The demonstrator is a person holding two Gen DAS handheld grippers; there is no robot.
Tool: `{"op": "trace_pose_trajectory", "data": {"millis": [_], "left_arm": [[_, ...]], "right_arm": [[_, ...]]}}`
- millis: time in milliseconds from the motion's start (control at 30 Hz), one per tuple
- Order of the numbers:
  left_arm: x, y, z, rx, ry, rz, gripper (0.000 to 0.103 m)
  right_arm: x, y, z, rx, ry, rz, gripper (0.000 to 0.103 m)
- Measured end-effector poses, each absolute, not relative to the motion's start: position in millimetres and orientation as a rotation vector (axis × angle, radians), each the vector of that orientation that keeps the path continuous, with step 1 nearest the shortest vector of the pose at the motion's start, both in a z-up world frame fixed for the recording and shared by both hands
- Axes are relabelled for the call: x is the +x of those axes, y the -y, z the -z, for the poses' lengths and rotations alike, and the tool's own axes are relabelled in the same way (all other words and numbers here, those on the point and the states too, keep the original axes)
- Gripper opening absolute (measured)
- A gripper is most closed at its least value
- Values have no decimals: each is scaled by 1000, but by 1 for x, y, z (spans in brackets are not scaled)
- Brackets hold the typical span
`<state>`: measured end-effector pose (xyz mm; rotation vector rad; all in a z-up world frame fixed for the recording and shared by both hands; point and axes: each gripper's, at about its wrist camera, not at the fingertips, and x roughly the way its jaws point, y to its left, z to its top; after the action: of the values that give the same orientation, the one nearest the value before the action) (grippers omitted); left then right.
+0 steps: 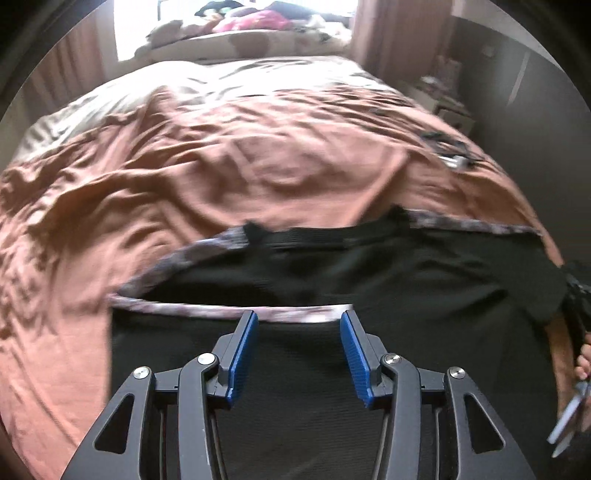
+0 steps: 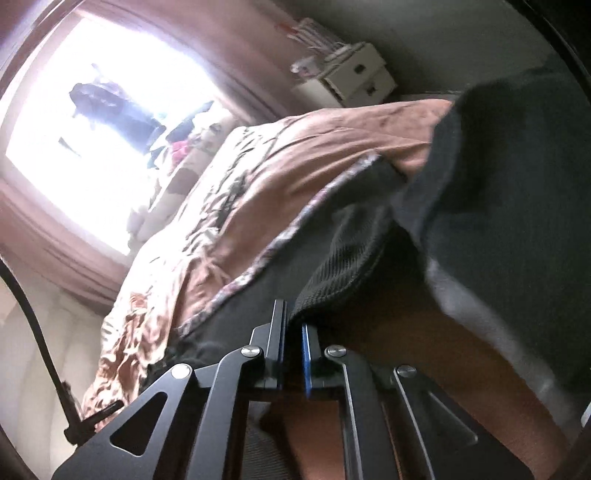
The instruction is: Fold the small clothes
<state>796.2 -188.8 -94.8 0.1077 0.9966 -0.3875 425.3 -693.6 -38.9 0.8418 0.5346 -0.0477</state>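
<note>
A black garment [image 1: 369, 266] with a pale patterned trim [image 1: 184, 310] lies spread on the near part of a rust-coloured bedcover [image 1: 221, 147]. My left gripper [image 1: 299, 317] hovers over the garment's near trim, open, blue pads apart with nothing between them. In the right wrist view the black garment [image 2: 343, 258] is lifted in a fold, and its knit edge runs down into my right gripper [image 2: 293, 317], which is shut on it. A person's hand [image 1: 583, 363] shows at the right edge, beside the garment's corner.
A heap of mixed clothes [image 1: 258, 18] sits by the bright window beyond the bed's far end. Small dark items [image 1: 448, 147] lie on the bedcover's right side. A white drawer unit [image 2: 362, 77] stands beside the bed. A black cable [image 2: 37, 321] hangs at left.
</note>
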Motion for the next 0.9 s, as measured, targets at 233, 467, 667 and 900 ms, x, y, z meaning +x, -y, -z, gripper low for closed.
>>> {"op": "trace_pose_trajectory", "data": {"millis": [233,467,667,900], "left_arm": [[779,270,108,95,-1029,523,49],[769,344,127,105,-1060,625,36],[766,395,142,24,-1108,684,8],[747,441,158,-112,-1198,785,4]], "right_arm": [[421,693,39,847,-494,-26,3],[421,696,49,855,-489,-48,2],[419,691,48,875,-469,-91,2],[418,689,52,901,-449,-172,2]]}}
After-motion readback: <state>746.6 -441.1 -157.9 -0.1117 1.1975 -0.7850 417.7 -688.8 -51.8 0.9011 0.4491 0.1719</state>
